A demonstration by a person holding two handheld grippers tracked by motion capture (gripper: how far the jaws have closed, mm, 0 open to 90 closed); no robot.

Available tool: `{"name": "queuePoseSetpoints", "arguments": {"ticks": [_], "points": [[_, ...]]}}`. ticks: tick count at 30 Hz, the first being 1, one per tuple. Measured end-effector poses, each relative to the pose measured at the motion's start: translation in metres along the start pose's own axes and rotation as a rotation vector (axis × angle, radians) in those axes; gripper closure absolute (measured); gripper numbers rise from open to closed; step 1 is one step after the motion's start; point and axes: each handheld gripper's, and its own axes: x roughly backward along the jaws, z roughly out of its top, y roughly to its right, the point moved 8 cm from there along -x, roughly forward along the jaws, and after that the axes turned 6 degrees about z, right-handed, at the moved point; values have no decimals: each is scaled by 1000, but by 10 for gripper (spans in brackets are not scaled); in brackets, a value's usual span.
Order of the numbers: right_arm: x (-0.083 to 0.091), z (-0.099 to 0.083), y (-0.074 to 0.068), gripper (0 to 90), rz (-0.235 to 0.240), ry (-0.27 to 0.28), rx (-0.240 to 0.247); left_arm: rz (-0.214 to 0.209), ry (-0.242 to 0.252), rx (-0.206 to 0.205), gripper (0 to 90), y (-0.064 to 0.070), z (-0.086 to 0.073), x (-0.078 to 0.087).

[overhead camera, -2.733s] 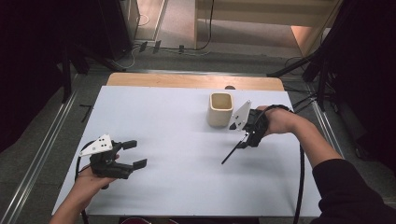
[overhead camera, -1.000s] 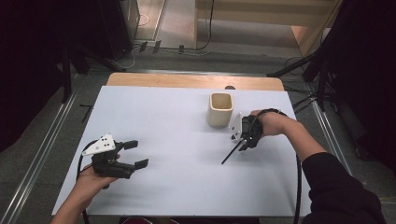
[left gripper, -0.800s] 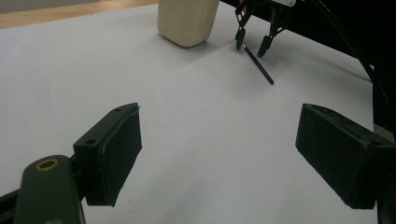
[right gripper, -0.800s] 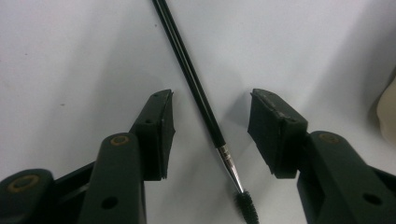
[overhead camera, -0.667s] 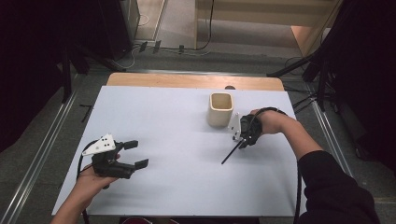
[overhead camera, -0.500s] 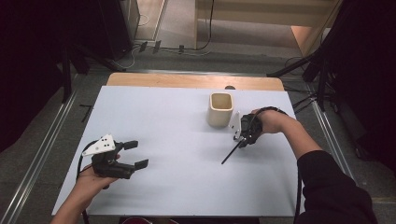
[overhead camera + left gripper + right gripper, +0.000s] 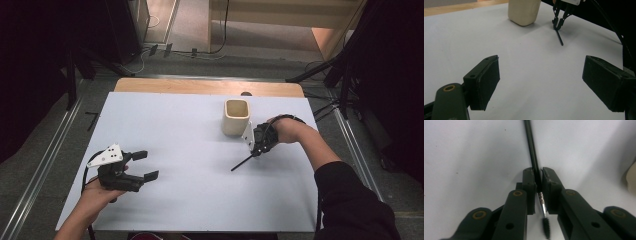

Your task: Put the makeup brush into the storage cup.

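Right gripper view: right gripper pinches brush near its bristles.
Left gripper: open, idle.
Advice: lift level, tip into cup.

A white surface covers most of a wooden table, whose bare far edge shows as a tan strip. Grey floor lies around it, with metal rails at both sides, cables beyond and dark surroundings.

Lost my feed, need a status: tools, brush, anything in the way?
Right tool shut on brush, tip on table. Left tool open, idle. Cup beside right tool, path clear.
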Motion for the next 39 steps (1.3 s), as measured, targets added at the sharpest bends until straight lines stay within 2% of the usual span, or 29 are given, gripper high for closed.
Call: {"name": "queuePoseSetpoints", "arguments": {"ticks": [12, 14, 16, 21, 25, 27, 31, 32, 39], "points": [[2, 2, -2, 866, 8, 18, 18, 1, -1, 4, 147, 0, 0, 0], [5, 3, -2, 866, -3, 37, -7, -1, -4, 2, 147, 0, 0, -1], [10, 6, -1, 866, -7, 60, -2, -5, -1, 4, 147, 1, 0, -2], [22, 8, -5, 866, -25, 105, -35, -7, -3, 3, 147, 2, 0, -2], [30, 13, -11, 865, -15, 165, -56, -7, -3, 7, 147, 2, 1, -2], [33, 16, -14, 865, -6, 186, -126, -10, -2, 5, 147, 1, 1, -1], [41, 25, -19, 865, 17, 248, -219, -14, -2, 20, 147, 2, 1, -1], [42, 28, -20, 865, 27, 262, -223, -16, -3, 20, 147, 2, 1, -1], [47, 42, -35, 865, 72, 263, -270, -22, 0, 14, 147, 3, 2, 0]]}}
